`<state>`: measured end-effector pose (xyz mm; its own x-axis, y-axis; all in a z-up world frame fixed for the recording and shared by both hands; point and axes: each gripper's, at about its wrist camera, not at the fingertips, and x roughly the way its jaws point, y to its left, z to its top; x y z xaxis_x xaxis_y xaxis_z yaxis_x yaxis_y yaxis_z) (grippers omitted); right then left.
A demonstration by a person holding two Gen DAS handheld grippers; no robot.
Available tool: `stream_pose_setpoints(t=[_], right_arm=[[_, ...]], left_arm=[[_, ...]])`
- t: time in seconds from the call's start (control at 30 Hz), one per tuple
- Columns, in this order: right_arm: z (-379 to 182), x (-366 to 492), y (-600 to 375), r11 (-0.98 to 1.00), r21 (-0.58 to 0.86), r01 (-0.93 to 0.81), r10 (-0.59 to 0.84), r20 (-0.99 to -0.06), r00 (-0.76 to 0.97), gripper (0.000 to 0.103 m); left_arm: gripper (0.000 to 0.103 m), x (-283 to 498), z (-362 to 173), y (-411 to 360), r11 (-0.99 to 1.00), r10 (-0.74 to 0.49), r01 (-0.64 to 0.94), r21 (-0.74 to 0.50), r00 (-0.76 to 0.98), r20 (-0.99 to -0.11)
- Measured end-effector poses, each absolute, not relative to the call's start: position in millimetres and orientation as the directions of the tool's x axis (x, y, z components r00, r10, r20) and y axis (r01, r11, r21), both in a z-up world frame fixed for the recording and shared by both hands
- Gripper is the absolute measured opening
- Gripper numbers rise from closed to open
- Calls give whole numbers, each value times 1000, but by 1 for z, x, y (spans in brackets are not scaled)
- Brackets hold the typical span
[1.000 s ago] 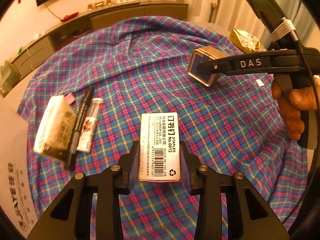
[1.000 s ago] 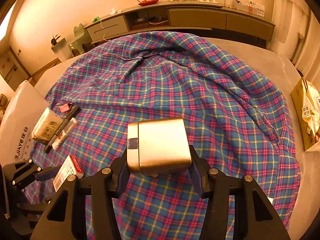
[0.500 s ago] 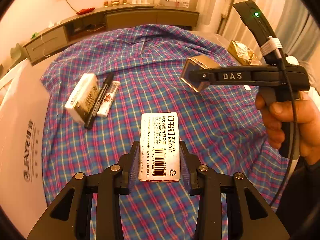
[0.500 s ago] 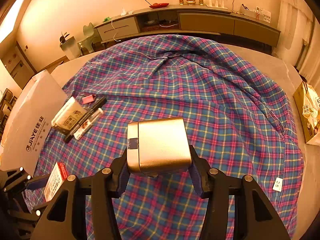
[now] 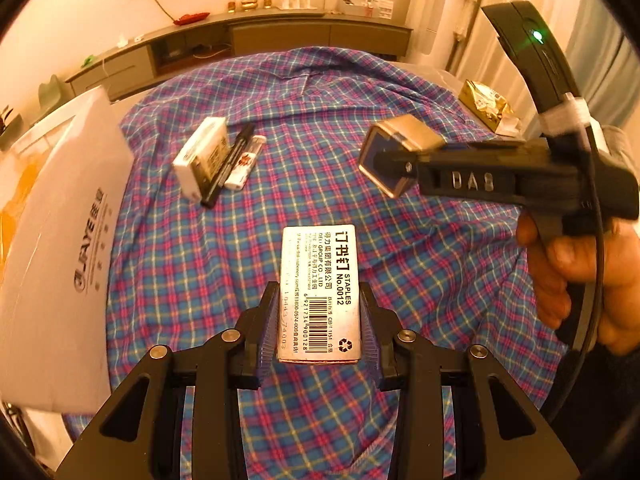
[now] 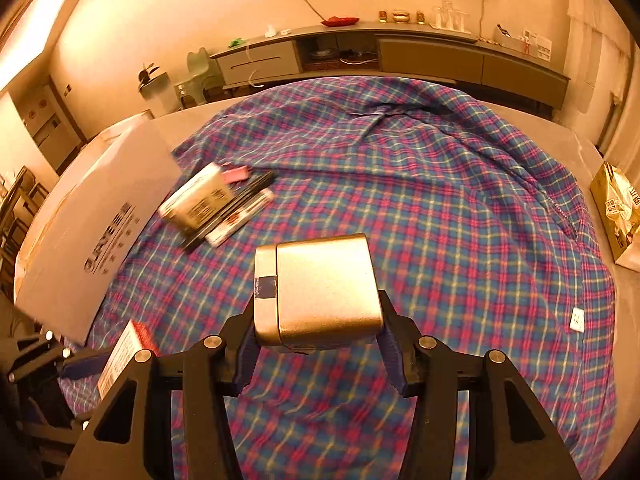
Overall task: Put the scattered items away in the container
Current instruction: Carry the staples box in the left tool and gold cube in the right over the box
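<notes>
plaid cloth point(image 5: 304, 128) in blue and pink covers the wide surface, with a long low cabinet point(image 6: 400, 52) along the far wall behind it. the white cardboard box point(image 5: 60, 240) sits at the left edge of the cloth and looks like the container meant for the items.

both tongs are loaded, so the job seems partway through a carry. the left tongs point(image 5: 320, 320) are pinching a staples box point(image 5: 320, 280) by its long sides, held above the cloth. the right tongs point(image 6: 318, 332) are pinching a gold metal case point(image 6: 320, 284) the same way, also off the cloth. neither item is over the box yet, judging by the cloth beneath them.

left on the cloth near the box is a small cluster: a white packet point(image 5: 202, 156), a black pen point(image 5: 230, 168) touching it, a white tube with red print point(image 5: 245, 164) just beside the pen, and a small pink thing point(image 6: 236, 173) behind the packet. so at least four pieces remain after these two.

the inside of the box is hidden in both views, so i cannot tell what is already in it. the cluster is blurred in the right wrist view, and the pink thing is too small to identify. a gold bag point(image 5: 486, 106) lies off the cloth at the far right; whether it belongs to the task is unclear.
</notes>
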<state>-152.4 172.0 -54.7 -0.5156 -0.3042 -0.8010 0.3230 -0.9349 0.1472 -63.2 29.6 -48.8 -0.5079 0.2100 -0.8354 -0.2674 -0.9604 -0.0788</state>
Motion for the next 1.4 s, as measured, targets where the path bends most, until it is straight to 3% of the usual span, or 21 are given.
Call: stream_pose_setpoints(t=[0.83, 1.4], right_arm=[[-67, -49, 127, -905, 179, 385, -363, -797, -483, 53], [-56, -26, 77, -869, 165, 467, -396, -797, -456, 53]], left_arm=[[39, 0, -43, -36, -972, 228, -168, -162, -534, -814], [39, 10, -15, -98, -979, 193, -71, -191, -618, -762]])
